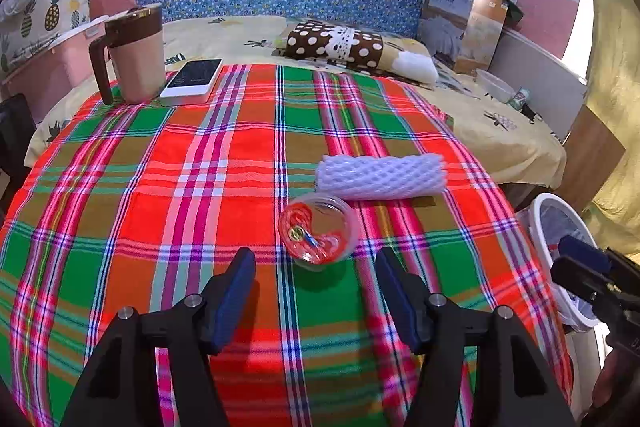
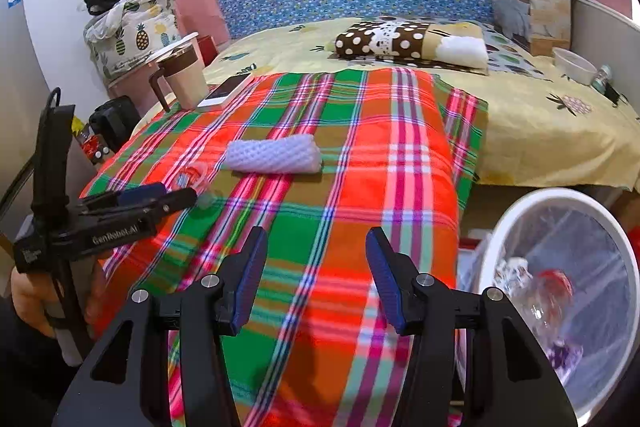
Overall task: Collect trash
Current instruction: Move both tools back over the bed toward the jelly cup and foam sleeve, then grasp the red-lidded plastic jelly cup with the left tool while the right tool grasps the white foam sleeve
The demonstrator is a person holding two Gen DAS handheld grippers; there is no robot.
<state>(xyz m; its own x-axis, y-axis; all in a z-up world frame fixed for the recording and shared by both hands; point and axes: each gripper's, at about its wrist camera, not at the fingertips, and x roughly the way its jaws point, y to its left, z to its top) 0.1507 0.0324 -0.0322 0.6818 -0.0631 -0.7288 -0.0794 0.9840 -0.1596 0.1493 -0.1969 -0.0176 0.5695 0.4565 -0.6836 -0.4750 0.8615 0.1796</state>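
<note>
trash collection partly done: some items in the bin, two left on the plaid cloth.

the left gripper [image 1: 316, 259] hangs with jaws spread just near of the clear plastic cup [image 1: 318, 231], which lies tipped beside the white foam net sleeve [image 1: 380, 175]. the right gripper [image 2: 316, 247] is spread and empty. the white trash bin [image 2: 560, 195], at the right, already holds clear plastic litter. mug [image 1: 134, 55] and phone [image 1: 192, 81] sit far left.

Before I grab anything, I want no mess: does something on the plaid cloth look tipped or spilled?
Yes. The clear plastic cup lies on its side in front of the white foam net, its mouth facing the left gripper. No liquid shows on the plaid cloth.
</note>
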